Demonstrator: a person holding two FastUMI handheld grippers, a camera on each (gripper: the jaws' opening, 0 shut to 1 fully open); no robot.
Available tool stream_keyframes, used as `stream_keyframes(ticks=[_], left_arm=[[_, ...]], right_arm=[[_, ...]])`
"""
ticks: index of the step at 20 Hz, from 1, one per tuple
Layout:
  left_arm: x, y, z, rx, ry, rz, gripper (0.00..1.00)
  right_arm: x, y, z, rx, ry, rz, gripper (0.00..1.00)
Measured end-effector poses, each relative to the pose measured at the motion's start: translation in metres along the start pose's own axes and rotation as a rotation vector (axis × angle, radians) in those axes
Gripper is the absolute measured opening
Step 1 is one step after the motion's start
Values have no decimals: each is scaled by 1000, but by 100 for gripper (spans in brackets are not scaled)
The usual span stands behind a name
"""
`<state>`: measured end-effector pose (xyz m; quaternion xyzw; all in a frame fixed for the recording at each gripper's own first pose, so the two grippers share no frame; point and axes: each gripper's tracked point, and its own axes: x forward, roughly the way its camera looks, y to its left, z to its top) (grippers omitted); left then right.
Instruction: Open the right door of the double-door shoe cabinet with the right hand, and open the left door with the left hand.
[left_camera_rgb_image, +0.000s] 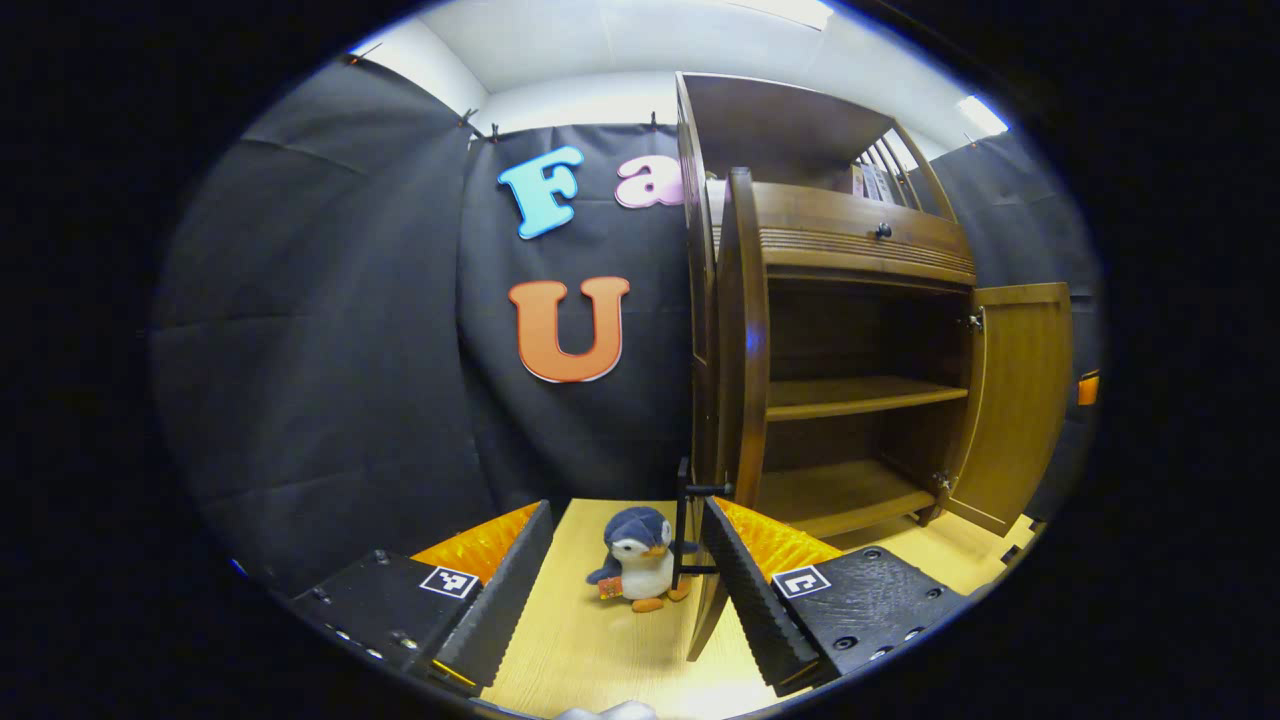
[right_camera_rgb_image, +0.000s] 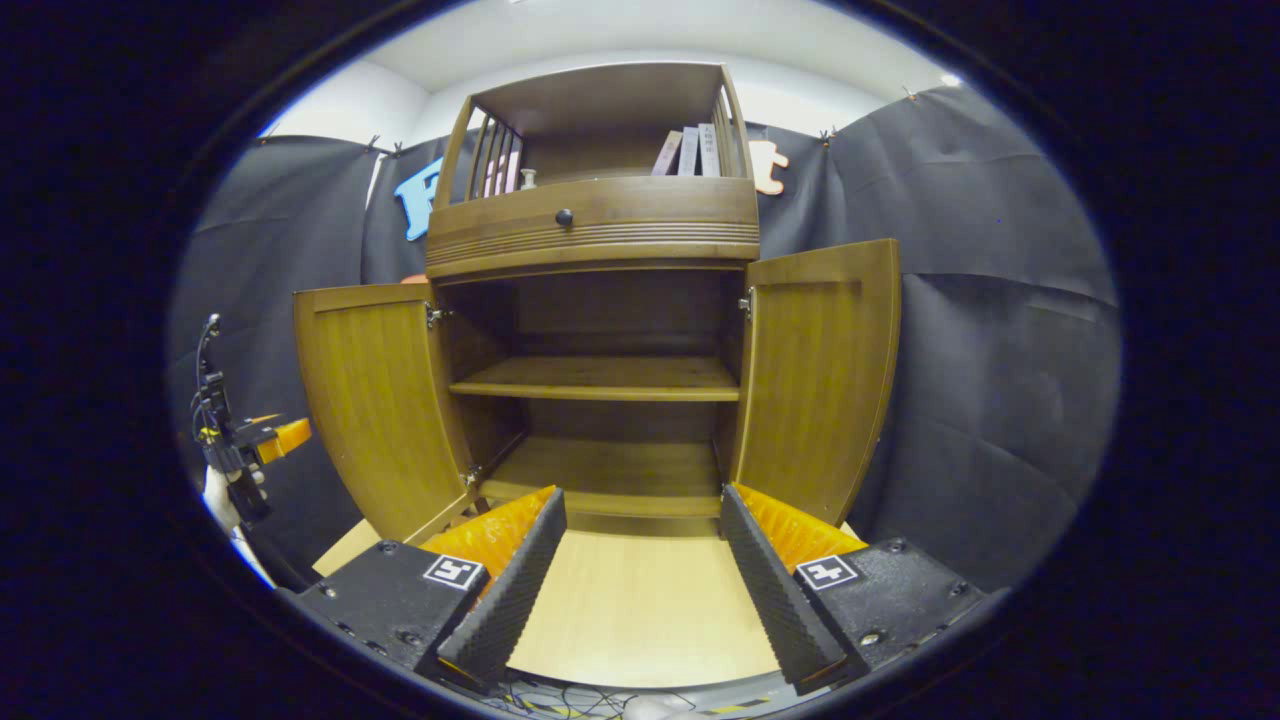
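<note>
The shoe cabinet (right_camera_rgb_image: 600, 300) stands upright on the table (right_camera_rgb_image: 640, 600), left door (right_camera_rgb_image: 375, 400) and right door (right_camera_rgb_image: 820, 380) swung outward. Beside the left door sits a toy penguin (left_camera_rgb_image: 638, 560). Left gripper (left_camera_rgb_image: 625, 590) and right gripper (right_camera_rgb_image: 640, 590) gape, empty.

A pale wooden tabletop (left_camera_rgb_image: 590, 640) is seen. A shoe cabinet (right_camera_rgb_image: 600, 300) is stood at its far side; a toy penguin (left_camera_rgb_image: 638, 557) is set left of it.
</note>
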<state>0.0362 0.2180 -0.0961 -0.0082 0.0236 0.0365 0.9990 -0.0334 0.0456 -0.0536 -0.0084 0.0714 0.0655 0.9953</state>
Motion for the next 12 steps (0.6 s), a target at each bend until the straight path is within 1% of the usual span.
stream_keyframes(ticks=[2,3,4,5,7,8,9,12], left_arm=[[-13,-17,17,-4,-13,20,92],[-19,-31,24,2,-21,17,82],[-22,-46,32,17,-29,8,100],[-26,-56,36,26,-33,14,100],[-31,-91,42,31,-26,-22,100],[-32,-108,47,41,-40,-40,86],[-32,-122,51,51,-44,-61,95],[-34,-164,47,36,-23,-130,96]], right_arm=[[0,-1,1,4,-4,-7,99],[0,-2,3,4,-8,-13,99],[1,-3,4,5,-10,-17,99],[1,-4,5,3,-13,-23,99],[6,-9,11,0,-24,-34,99],[8,-11,14,0,-26,-38,99],[9,-12,15,2,-32,-42,99],[5,-15,18,8,-43,-53,99]])
